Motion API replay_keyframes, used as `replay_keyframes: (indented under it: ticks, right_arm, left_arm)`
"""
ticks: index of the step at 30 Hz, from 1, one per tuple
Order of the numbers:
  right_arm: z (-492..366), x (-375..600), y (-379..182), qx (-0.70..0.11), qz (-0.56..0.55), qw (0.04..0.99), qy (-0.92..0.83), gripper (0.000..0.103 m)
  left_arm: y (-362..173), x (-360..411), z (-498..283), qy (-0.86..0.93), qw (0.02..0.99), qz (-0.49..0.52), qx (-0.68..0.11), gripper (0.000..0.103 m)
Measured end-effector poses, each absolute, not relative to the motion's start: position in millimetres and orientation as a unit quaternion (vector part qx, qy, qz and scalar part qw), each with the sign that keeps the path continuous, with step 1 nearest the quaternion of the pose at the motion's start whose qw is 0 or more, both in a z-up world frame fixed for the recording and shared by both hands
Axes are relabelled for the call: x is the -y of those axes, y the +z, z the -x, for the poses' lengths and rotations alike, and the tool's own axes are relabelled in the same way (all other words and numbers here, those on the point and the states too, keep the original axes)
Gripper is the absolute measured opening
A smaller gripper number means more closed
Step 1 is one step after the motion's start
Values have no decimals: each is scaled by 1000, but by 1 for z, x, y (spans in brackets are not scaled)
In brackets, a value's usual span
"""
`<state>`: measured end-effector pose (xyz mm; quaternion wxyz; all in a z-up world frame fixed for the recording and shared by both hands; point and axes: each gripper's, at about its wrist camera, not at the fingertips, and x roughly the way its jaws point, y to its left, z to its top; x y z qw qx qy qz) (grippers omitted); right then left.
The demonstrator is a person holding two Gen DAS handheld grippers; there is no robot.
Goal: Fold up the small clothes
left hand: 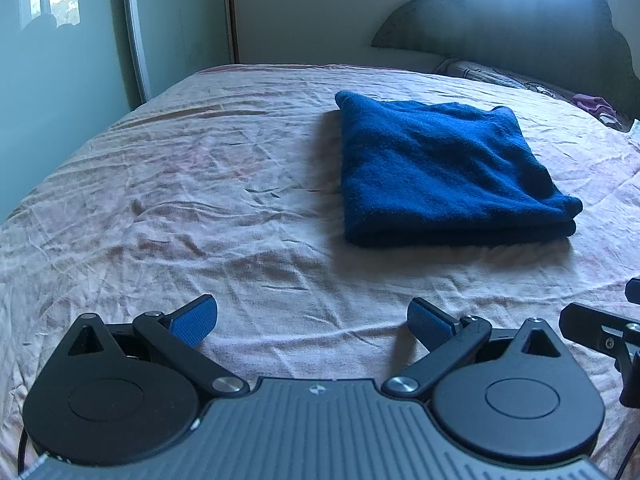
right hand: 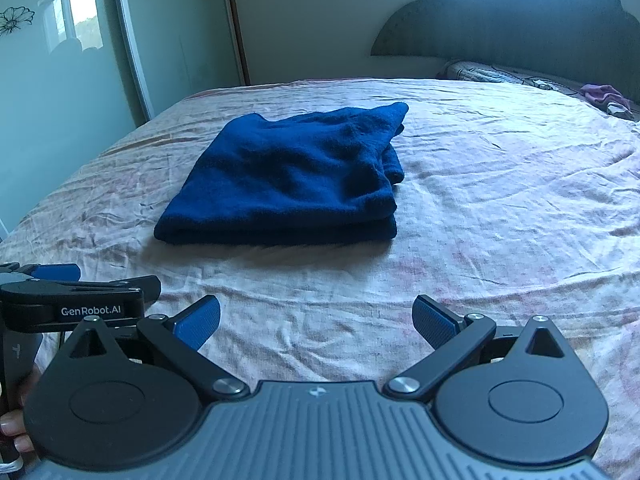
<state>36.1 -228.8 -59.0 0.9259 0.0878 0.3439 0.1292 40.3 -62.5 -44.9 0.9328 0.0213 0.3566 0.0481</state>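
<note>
Folded blue cloth [left hand: 448, 168] on bed [left hand: 200, 184].
My left gripper [left hand: 313, 322] and right gripper [right hand: 316, 322] hover short of it, fingers spread wide, holding nothing.

Both wrist cams low over the bed [left hand: 160, 184], facing 12 o'clock toward the headboard [right hand: 520, 20]. Shared: folded blue cloth [left hand: 444, 168], left cam sees it at 1 o'clock, right cam at 11.
</note>
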Motion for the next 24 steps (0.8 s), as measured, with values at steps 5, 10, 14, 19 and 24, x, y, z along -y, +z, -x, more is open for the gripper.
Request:
replay_keyframes:
  ticks: [5, 10, 14, 19, 24]
  right_arm:
    - [-36, 229, -60, -345, -89, 925, 129, 103]
    - [-36, 230, -60, -345, -89, 925, 129, 103]
    - [-36, 229, -61, -346, -88, 925, 130, 103]
    - [-36, 230, -62, -347, -88, 925, 130, 103]
    - [-36, 230, -62, -347, -88, 925, 130, 103]
  left_arm:
    - [-45, 63, -40, 48, 933, -21, -357, 102]
    - [-45, 62, -40, 48, 933, -21, -357, 102]
    - [-45, 62, -40, 47, 933, -22, -356, 102]
    - [-45, 66, -38, 44, 937, -34, -346, 102]
    - [-45, 69, -38, 41, 936, -40, -346, 102]
